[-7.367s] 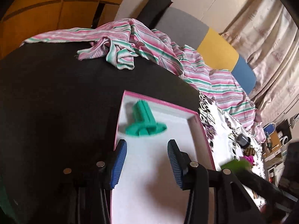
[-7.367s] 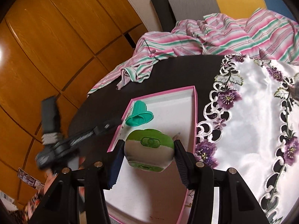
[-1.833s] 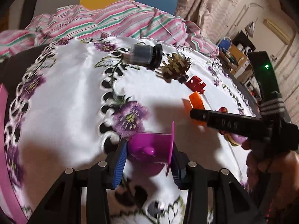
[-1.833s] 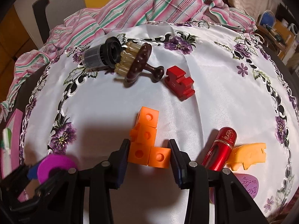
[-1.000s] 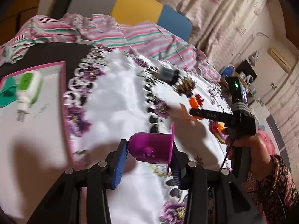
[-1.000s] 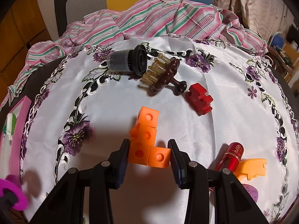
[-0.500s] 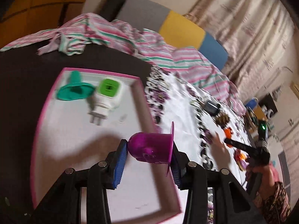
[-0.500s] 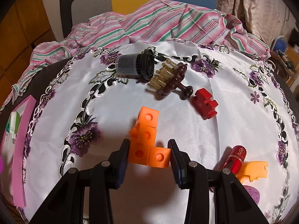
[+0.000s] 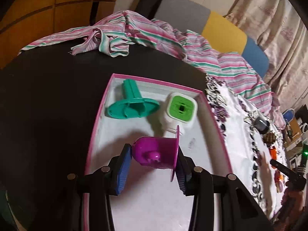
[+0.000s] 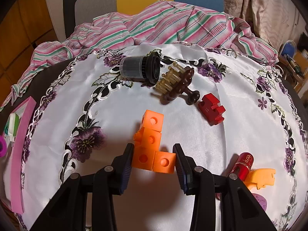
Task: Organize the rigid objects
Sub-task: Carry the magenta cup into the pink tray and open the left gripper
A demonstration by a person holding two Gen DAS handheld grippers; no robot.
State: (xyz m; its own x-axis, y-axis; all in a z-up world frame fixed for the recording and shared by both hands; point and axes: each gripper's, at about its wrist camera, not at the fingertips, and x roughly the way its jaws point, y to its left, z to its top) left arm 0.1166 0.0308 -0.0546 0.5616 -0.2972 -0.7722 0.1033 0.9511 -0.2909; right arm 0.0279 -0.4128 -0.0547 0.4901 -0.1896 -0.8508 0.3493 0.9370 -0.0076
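Note:
My left gripper is shut on a purple flanged cup and holds it above the pink-rimmed white tray. In the tray lie a teal funnel-like piece and a white plug with a green face. My right gripper is shut on the lower cubes of an orange cube cluster over the white embroidered cloth. The tray's pink wall shows at the left edge of the right wrist view.
On the cloth lie a dark cylinder, a brown peg brush, a red notched block, a red tube and an orange piece. A striped garment is heaped behind, with a chair back beyond it.
My left gripper has carried the purple cup leftward from over the cloth to over the tray. The right gripper keeps its grip on the orange cubes and stays put.

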